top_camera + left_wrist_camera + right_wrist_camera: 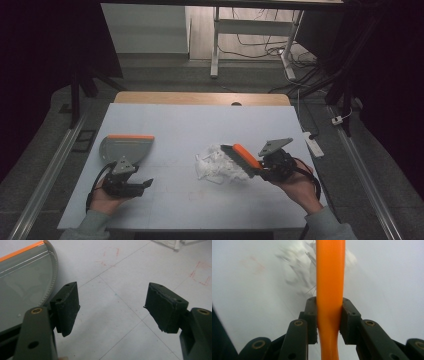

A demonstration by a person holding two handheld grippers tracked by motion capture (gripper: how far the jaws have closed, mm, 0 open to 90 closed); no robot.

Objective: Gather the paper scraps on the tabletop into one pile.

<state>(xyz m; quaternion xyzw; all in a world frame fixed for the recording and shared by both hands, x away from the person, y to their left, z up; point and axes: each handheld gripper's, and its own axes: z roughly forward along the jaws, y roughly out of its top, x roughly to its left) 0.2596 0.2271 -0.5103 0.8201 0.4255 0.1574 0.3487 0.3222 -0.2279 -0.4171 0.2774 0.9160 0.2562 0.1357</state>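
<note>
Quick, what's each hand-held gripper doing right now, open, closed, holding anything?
Left hand-held gripper: open, holding nothing, beside the dustpan.
Right hand-held gripper: closed on the orange brush handle.

A grey dustpan [125, 148] edged in orange lies on the pale blue-white worktop [175, 200]; black tongs [329, 322] grip an orange-handled brush [242, 159] over white paper scraps [217, 167].

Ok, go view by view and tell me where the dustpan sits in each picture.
High view: the dustpan lies left of centre on the table, just beyond the left gripper.
Left gripper view: its grey pan with orange edge fills the upper left corner.
Right gripper view: not in it.
Shared landmark: the white paper scraps, top right in the left gripper view.
</note>
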